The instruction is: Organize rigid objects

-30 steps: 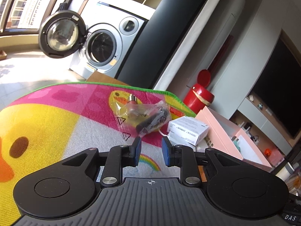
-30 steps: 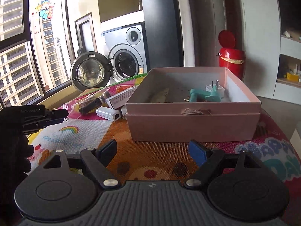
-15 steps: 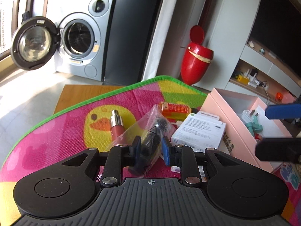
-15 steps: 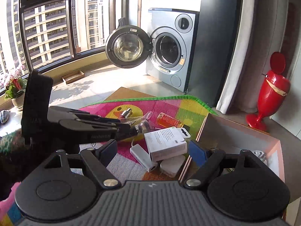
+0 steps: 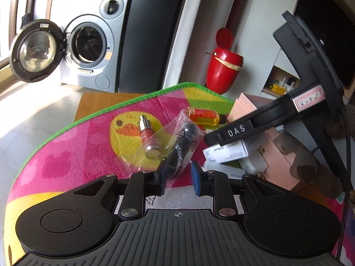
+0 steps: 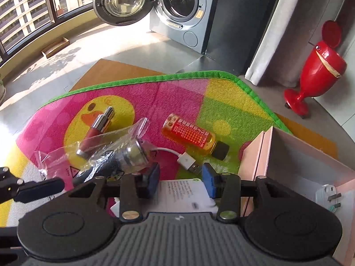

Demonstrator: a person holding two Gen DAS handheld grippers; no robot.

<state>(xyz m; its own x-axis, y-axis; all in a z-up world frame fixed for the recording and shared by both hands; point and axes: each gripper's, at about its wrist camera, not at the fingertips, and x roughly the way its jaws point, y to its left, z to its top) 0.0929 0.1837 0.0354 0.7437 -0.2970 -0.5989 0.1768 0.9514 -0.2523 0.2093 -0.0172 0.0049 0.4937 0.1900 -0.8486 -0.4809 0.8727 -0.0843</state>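
On the bright play mat (image 6: 188, 93) lie a clear bag with a black part (image 5: 179, 146) (image 6: 115, 155), a red and silver cylinder (image 5: 147, 137) (image 6: 97, 128), an orange bottle (image 5: 205, 115) (image 6: 193, 135) and a white USB cable (image 6: 187, 161). My left gripper (image 5: 179, 177) is shut, its tips at the bag's near end with a corner of plastic between them. My right gripper (image 6: 180, 182) is closing on a white box (image 6: 182, 197) (image 5: 226, 154), with a pad at each side of it. One of its fingers (image 5: 233, 133) crosses the left wrist view.
The open pink box (image 6: 266, 155) (image 5: 281, 155) stands at the right, with a white plug (image 6: 328, 195) inside. Beyond the mat's green edge are a red bin (image 6: 319, 66) and a washing machine (image 6: 182, 6) with its door open.
My right gripper swung left from the pink box to over the white box and its jaws narrowed around it. My left gripper turned and moved up to the clear bag, staying shut.
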